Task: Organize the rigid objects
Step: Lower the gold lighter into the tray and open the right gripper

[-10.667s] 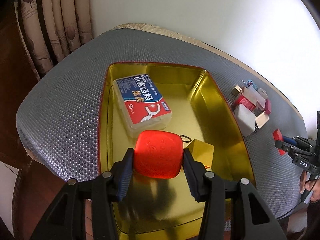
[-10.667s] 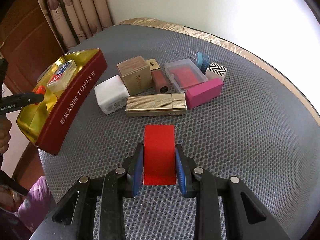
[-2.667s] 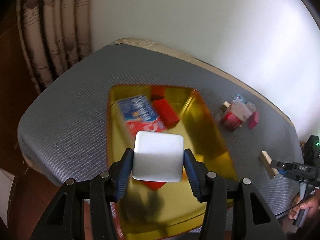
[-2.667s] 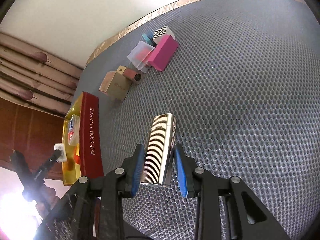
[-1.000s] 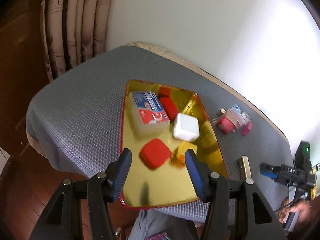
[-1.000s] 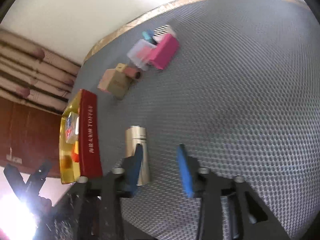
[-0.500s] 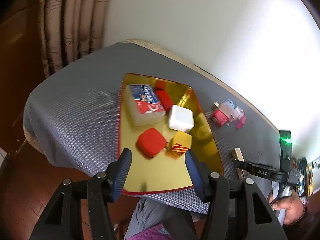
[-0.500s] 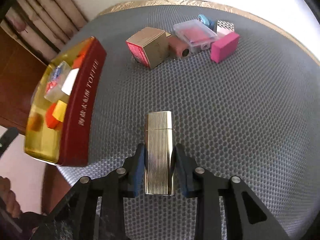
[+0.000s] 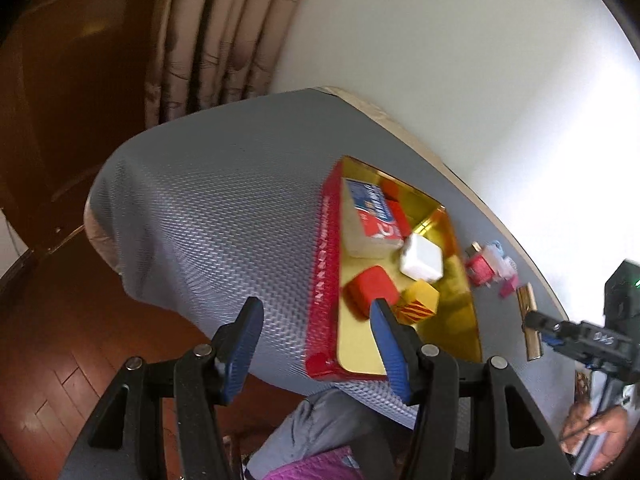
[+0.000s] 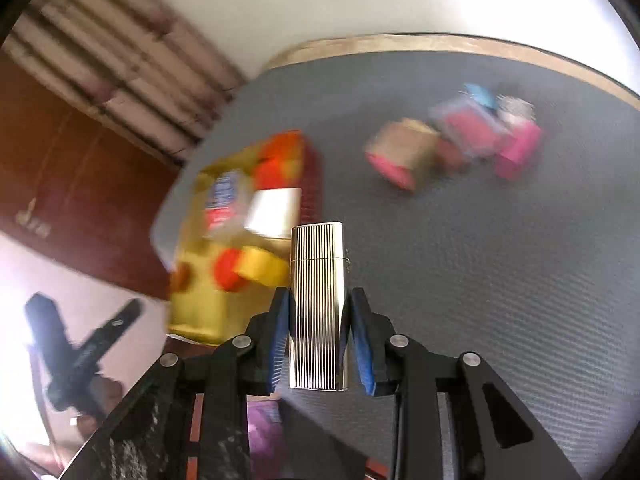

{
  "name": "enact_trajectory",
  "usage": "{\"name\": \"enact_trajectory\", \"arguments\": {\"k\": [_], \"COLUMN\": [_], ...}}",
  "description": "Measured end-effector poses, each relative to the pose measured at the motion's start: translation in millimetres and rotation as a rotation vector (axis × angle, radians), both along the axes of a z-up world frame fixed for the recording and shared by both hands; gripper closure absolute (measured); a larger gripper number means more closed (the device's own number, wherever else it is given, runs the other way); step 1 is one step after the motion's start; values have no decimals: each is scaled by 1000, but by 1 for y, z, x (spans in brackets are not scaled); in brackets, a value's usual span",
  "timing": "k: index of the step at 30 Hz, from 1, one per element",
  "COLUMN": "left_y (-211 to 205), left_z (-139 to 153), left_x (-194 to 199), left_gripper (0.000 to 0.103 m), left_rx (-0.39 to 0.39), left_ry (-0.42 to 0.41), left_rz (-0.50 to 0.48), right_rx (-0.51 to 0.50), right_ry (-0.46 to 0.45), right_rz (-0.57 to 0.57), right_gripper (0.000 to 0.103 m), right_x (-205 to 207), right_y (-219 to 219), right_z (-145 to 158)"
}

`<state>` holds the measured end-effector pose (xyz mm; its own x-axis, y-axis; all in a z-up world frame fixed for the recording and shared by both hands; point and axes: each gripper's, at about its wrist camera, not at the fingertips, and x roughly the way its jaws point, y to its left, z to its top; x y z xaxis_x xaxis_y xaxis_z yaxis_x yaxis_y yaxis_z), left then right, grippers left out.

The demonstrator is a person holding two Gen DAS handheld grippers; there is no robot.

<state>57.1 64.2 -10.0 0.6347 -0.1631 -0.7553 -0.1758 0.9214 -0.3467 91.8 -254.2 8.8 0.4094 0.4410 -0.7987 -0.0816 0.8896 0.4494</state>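
Observation:
The gold-lined red tin [image 9: 460, 332] sits on the grey mat and holds a blue-labelled box [image 9: 370, 216], a white cube [image 9: 422, 258], a red square piece [image 9: 372, 290] and a yellow block [image 9: 418, 302]. My left gripper [image 9: 316, 322] is open and empty, held back above the tin's near left edge. My right gripper [image 10: 318, 312] is shut on the ribbed gold lighter [image 10: 318, 304], lifted beside the tin [image 10: 200, 312]. The lighter also shows in the left wrist view [image 9: 530, 322], right of the tin.
A cluster of small items stays on the mat: a tan box with a pink end [image 10: 402, 152], a clear case [image 10: 466, 124] and a pink block [image 10: 518, 148]. The table edge and wooden floor [image 9: 48, 360] lie at the left. The right wrist view is blurred.
My right gripper has lifted the gold lighter and swung left toward the tin. My left gripper, open since dropping the white cube, has drifted left of the tin.

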Motion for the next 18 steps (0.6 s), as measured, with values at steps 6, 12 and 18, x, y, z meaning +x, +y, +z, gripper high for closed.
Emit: {"name": "enact_trajectory", "arguments": {"k": [6,12,18], "left_y": [9,6,0], "left_z": [-4,-4,-6], "left_x": [1,1,2], "left_gripper": [46,46,46], "left_rx": [-7,18,73], "left_ry": [14,5,1], "left_rz": [23,24,8], "right_rx": [-19,-14,13], "right_ry": [-24,26,75], "right_rz": [200,263,260], "right_gripper": [75,75,75], "right_x": [27,52,72], "right_y": [94,148,171], "right_z": [7,-16,-37]}}
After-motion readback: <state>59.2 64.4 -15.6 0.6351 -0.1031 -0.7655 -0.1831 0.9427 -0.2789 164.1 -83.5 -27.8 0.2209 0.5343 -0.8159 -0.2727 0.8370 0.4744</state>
